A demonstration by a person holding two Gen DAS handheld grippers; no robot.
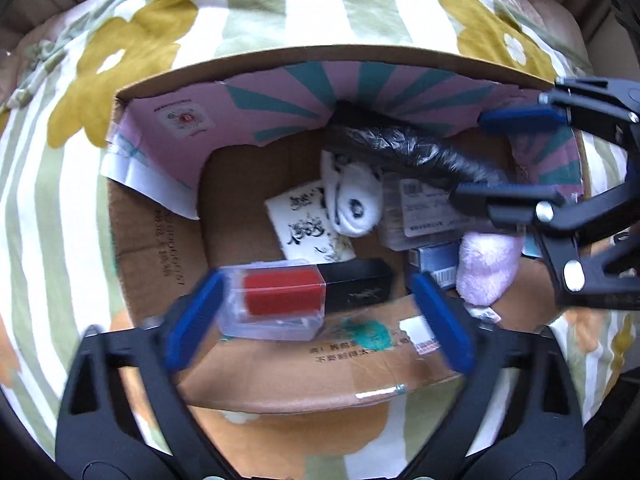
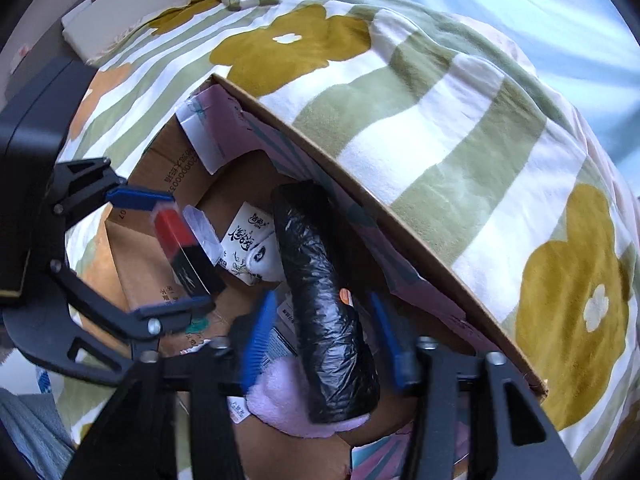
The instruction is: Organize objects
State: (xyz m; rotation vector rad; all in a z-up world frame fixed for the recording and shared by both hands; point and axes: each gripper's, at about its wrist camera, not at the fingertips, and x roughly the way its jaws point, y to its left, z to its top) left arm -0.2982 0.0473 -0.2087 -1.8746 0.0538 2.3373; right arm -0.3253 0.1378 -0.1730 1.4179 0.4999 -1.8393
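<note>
My left gripper hung wide open around the clear red-and-black box, untouching, lower centre over the brown cardboard carton. My right gripper straddled the black plastic-wrapped roll, open too. The box looked mid-drop to me; it could bounce onto the near flap.

Soft daylight reaches me from ahead; my blue fingertips smear with motion blur, and edges bulge fisheye-dark.

Inside the cardboard box, bare floor shows only at the left, beneath the folded pink flap. The right half is crowded: a black plastic-wrapped roll lies against the far wall, with a rolled white sock, a printed packet and a pink plush item packed close beside it. The striped floral bedding around the box lies open.
</note>
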